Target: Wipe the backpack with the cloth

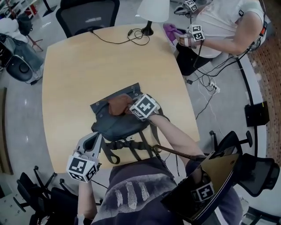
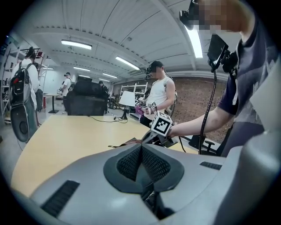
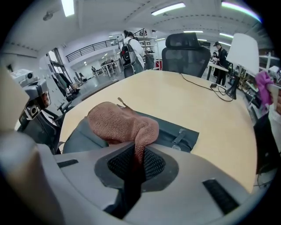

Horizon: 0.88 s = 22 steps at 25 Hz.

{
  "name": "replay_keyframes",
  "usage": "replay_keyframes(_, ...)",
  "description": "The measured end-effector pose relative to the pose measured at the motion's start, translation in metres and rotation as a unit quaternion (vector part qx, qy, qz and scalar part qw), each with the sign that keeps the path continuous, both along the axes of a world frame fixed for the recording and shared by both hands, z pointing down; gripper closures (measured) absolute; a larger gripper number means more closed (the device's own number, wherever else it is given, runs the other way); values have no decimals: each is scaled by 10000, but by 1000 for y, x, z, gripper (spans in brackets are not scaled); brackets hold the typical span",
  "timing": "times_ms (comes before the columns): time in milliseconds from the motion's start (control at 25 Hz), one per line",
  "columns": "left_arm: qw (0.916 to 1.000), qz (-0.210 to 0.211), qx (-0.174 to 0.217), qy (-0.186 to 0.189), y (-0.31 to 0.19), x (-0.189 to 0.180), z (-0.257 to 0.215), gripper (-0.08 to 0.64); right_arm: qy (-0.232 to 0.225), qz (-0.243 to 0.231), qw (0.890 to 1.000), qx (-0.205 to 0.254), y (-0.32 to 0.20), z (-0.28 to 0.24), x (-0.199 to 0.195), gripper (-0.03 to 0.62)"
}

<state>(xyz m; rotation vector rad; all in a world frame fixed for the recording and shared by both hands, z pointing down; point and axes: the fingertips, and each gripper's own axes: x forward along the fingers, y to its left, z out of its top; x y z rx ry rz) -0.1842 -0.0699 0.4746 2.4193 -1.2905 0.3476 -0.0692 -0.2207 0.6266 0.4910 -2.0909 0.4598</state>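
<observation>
Close to the table's near edge, the left gripper (image 1: 96, 137) sits just beside the left side of the backpack (image 1: 117, 128). Its jaws are pressed together with nothing between them. The backpack is dark grey-blue and lies flat on the light wooden table (image 1: 79, 66). Its straps (image 1: 131, 150) hang over the near edge.

On top of the backpack, a little farther on, rests the brown cloth (image 1: 117, 104). The right gripper (image 1: 128, 106) pinches one end of the cloth between its jaws. The rest of the cloth lies bunched on the backpack's far part.

Past the backpack, the table top is bare wood. A black cable (image 1: 115, 40) curls near the far edge. It runs toward a lamp (image 1: 153, 11) with a white shade.

Behind the table stands a black office chair (image 1: 90, 15). At the far right corner, another person (image 1: 224, 26) holds a purple cloth (image 1: 169, 30).
</observation>
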Motion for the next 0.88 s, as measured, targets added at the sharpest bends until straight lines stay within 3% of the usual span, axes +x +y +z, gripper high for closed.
replay_keyframes(160,9999,48,7,-88,0,5,-2,554,250,25,9987,437,-20,-7,19,560)
replay_keyframes(440,9999,-52,-86,-73,8,5,1,552,409,583,9940,833,-52,-36,76,560)
replay_keyframes(640,9999,48,-74,-88,6,16,0,552,471,939,9840,1436,-60,-70,117,560)
replay_keyframes(760,9998,156,-56,-124,2,26,1,552,724,725,9835,1488,-45,-62,122,560)
replay_keyframes(880,9995,259,-60,-152,0,36,2,552,773,302,9899,1152,-14,-38,105,560)
